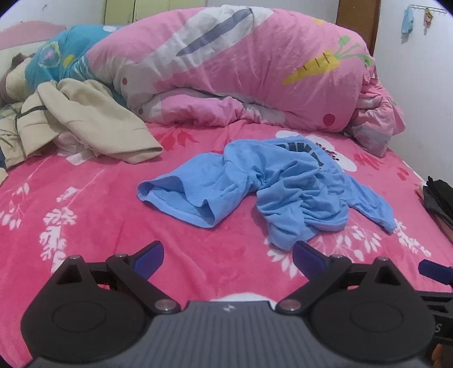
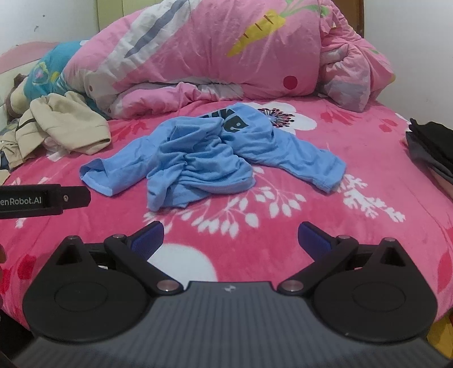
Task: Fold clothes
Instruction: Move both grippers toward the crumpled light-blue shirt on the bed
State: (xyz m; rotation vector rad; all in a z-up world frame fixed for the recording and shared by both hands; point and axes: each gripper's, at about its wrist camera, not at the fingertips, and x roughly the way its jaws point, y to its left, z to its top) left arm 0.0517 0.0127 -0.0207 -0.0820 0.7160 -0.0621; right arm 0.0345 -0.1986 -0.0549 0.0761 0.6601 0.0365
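You have one light blue shirt (image 1: 286,181) (image 2: 209,158) lying crumpled on the pink bedspread (image 1: 113,212), unfolded. Its body is bunched and creased at the middle, a dark print shows near the top, and both sleeves splay outward to either side.

This is a home bedroom, shown by a bed spread with a pink floral blanket (image 1: 113,215), a bunched pink carrot-print quilt (image 1: 254,70), loose clothes and wall hooks (image 1: 424,11).
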